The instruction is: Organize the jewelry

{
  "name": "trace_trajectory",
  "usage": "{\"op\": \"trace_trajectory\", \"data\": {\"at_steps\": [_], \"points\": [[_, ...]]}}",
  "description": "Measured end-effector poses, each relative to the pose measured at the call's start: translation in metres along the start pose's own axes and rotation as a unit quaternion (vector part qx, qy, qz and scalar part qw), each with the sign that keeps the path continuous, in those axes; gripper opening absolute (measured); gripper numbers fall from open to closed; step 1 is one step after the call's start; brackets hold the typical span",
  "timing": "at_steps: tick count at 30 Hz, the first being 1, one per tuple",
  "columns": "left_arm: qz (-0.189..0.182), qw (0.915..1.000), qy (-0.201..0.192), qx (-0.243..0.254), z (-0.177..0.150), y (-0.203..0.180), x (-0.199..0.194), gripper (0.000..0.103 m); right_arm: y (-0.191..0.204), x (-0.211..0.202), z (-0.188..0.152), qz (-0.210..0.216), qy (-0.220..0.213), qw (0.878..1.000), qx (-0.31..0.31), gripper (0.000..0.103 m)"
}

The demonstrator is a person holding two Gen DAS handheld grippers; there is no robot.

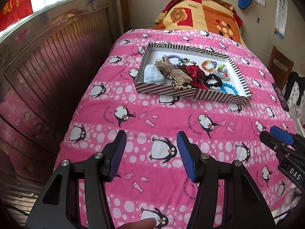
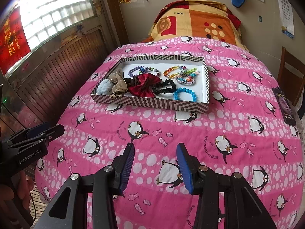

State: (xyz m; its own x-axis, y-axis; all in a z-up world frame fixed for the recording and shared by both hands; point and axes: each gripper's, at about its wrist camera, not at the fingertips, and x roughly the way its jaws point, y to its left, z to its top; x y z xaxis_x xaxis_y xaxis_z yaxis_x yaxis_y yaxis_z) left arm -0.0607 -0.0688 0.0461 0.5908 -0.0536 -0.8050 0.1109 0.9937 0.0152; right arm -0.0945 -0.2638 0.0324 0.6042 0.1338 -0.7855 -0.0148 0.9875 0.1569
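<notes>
A striped shallow box [image 1: 167, 91] [image 2: 152, 103] lies on the pink penguin bedspread. It holds a red bow [image 1: 194, 72] [image 2: 144, 85], a beige bow [image 1: 171, 70] [image 2: 118, 82], a black scrunchie [image 1: 212, 80] [image 2: 165, 87], a blue bead bracelet [image 1: 229, 88] [image 2: 185, 93], a purple bead bracelet [image 1: 177, 58] [image 2: 135, 70], several colourful bracelets [image 1: 215, 67] [image 2: 183, 74] and a pale blue cloth [image 1: 153, 75] [image 2: 103, 88]. My left gripper [image 1: 151, 147] is open and empty, well short of the box. My right gripper [image 2: 155, 158] is open and empty, also short of the box.
The bed runs along a wooden wall panel [image 1: 47, 72] on the left. An orange patterned blanket [image 1: 200, 13] lies at the head. A wooden chair [image 1: 280, 68] stands right of the bed. A dark booklet [image 2: 285, 105] lies at the bed's right edge.
</notes>
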Motion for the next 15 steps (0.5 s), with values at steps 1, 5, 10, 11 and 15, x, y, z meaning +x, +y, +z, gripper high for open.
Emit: {"op": "trace_trajectory", "data": {"at_steps": [1,5,10,11,15], "points": [[0.0,1.0,0.0,0.0,0.0,0.0,0.0,0.055,0.0,0.0,0.0,0.0,0.0,1.0,0.0,0.044],[-0.001,1.0,-0.001,0.001,0.0,-0.003,0.0,0.055,-0.001,0.0,0.001,0.0,-0.001,1.0,0.0,0.044],[-0.002,1.0,-0.001,0.004,0.002,-0.01,0.0,0.055,-0.005,0.0,0.001,-0.001,0.002,1.0,0.002,0.044],[-0.001,1.0,0.0,0.004,0.002,-0.011,0.001,0.055,-0.006,0.0,0.001,-0.001,0.003,1.0,0.003,0.044],[-0.002,1.0,0.004,-0.002,0.005,-0.007,0.003,0.055,-0.011,0.0,0.001,-0.002,0.004,1.0,0.005,0.044]]}}
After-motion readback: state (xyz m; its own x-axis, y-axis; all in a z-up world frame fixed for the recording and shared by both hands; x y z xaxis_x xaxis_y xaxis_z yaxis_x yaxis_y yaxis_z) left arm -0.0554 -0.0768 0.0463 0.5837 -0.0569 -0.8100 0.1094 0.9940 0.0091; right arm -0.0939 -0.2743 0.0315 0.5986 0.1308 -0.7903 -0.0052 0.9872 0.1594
